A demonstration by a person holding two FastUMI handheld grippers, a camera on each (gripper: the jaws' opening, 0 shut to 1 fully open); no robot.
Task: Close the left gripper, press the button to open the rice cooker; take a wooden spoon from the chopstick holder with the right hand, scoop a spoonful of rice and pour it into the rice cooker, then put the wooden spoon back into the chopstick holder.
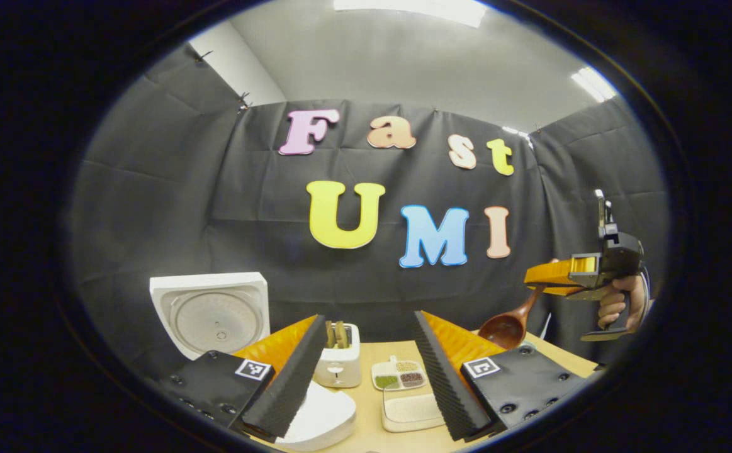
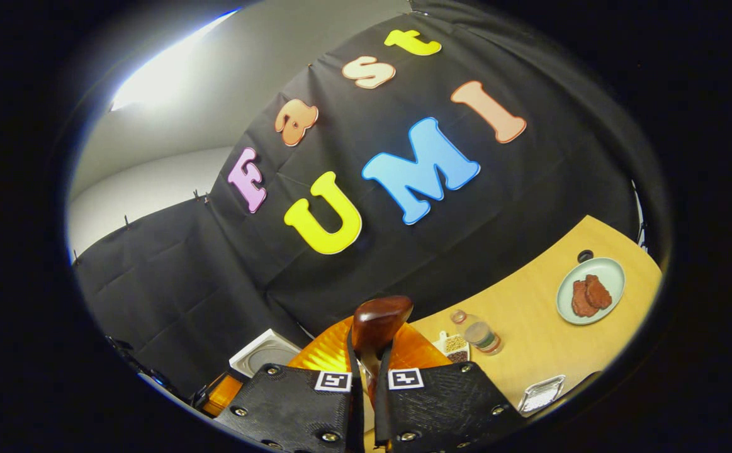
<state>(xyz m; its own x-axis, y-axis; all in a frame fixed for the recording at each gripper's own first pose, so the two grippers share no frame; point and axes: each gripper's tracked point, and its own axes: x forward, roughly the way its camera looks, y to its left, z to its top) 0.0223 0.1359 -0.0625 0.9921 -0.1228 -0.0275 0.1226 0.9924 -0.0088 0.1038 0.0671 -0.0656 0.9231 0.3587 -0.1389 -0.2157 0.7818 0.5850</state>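
Note:
The white rice cooker sits low at the left with its lid raised upright. My left gripper is open above the table, nothing between its fingers. Behind it stands the white chopstick holder with wooden utensils in it, and a white rice box lies in front. At the right a hand holds my right gripper in the air, shut on the handle of the wooden spoon, whose bowl hangs down and looks bare. In the right gripper view, that gripper clamps the spoon, and the cooker lid shows below left.
A small divided dish of grains sits between the holder and the rice box. On the wooden table are a plate with brown food, a small jar and a little glass tray. Black cloth walls close off the back.

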